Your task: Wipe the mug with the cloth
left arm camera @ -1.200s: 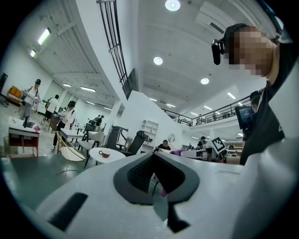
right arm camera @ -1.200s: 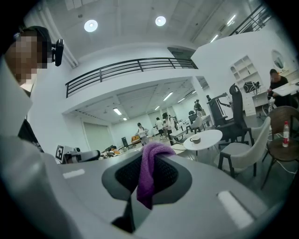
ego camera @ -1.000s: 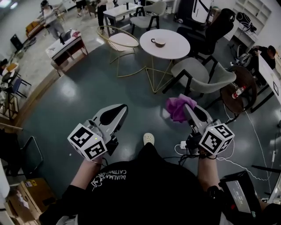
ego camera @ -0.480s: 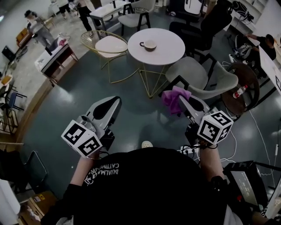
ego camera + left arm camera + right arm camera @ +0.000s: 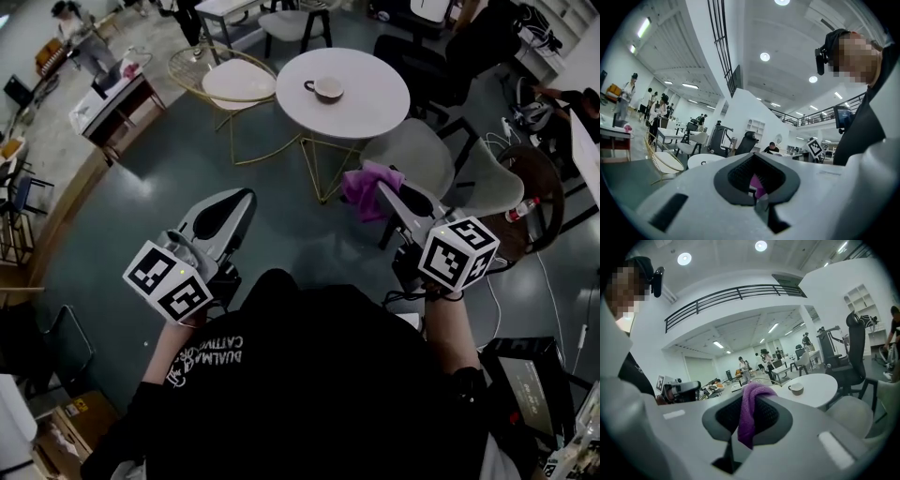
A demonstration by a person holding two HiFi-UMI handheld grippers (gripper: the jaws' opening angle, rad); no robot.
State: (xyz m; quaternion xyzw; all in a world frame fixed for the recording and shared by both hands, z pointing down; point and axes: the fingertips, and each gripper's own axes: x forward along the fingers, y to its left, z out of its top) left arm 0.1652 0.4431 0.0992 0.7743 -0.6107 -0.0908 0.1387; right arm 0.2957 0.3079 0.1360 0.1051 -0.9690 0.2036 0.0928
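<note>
Open office, desks [image 5: 111, 97], swivel chairs [image 5: 441, 67], mezzanine [image 5: 736, 291]

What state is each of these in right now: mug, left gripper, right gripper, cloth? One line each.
mug: upright on the table, untouched.
left gripper: shut.
right gripper: shut on the cloth.
cloth: bunched, draped over the jaws.

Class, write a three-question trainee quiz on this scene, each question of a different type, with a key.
1. True or false: the mug stands on the round table.
2. Which gripper holds the purple cloth? A. left B. right C. neither
3. Fill in: the left gripper's fingers are ____ (open/shut).
Key: 1 true; 2 B, the right gripper; 3 shut.
</note>
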